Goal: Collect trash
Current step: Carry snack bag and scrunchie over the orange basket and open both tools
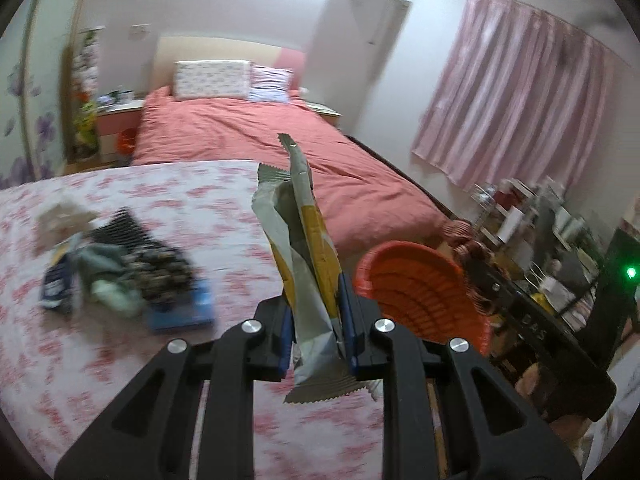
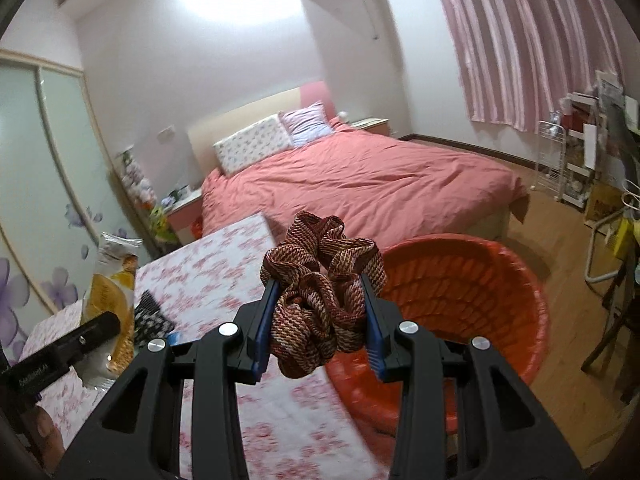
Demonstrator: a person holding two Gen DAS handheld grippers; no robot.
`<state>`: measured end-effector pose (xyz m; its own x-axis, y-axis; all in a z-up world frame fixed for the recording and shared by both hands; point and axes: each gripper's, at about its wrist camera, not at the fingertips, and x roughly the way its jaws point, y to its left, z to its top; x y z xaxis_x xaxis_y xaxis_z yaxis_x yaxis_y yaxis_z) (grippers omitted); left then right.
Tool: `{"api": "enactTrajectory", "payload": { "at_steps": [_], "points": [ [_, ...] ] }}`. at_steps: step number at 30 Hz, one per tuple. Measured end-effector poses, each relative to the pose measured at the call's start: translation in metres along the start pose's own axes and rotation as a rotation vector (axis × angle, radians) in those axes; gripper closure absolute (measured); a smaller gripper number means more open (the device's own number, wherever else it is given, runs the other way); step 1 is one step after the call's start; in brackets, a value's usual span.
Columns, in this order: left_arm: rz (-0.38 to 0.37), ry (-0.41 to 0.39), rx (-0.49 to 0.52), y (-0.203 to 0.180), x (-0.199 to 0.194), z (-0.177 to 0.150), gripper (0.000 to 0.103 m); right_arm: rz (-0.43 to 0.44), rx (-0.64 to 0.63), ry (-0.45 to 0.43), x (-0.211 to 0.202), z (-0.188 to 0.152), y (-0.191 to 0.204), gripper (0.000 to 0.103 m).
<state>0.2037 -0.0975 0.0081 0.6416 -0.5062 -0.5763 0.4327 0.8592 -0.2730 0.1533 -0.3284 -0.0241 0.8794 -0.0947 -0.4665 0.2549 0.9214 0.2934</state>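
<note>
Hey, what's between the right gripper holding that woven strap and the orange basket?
Nothing: in the right wrist view the right gripper, shut on the woven strap, sits just before the orange basket, with only flowered tablecloth beneath.

The heap of litter (image 1: 120, 276) on the floral cloth is too blurred to identify.

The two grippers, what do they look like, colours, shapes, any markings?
Both the left gripper and the right gripper are matte black plastic linkages with triangular cutouts and round silver pivot bolts. Their fingers carry flat blue pads. From the right wrist view, the left gripper's black body shows small white lettering, too blurred to read.
</note>
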Motion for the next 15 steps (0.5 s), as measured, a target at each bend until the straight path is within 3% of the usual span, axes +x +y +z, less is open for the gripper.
{"api": "enactTrajectory", "payload": {
  "at_steps": [11, 15],
  "points": [
    [-0.147, 0.086, 0.148, -0.096, 0.077, 0.002, 0.082, -0.102, 0.085, -0.031, 0.02, 0.009, -0.058, 0.065],
    [-0.172, 0.131, 0.167, -0.11, 0.105, 0.0, 0.081, -0.113, 0.135, -0.026, 0.027, 0.012, -0.079, 0.064]
  ]
}}
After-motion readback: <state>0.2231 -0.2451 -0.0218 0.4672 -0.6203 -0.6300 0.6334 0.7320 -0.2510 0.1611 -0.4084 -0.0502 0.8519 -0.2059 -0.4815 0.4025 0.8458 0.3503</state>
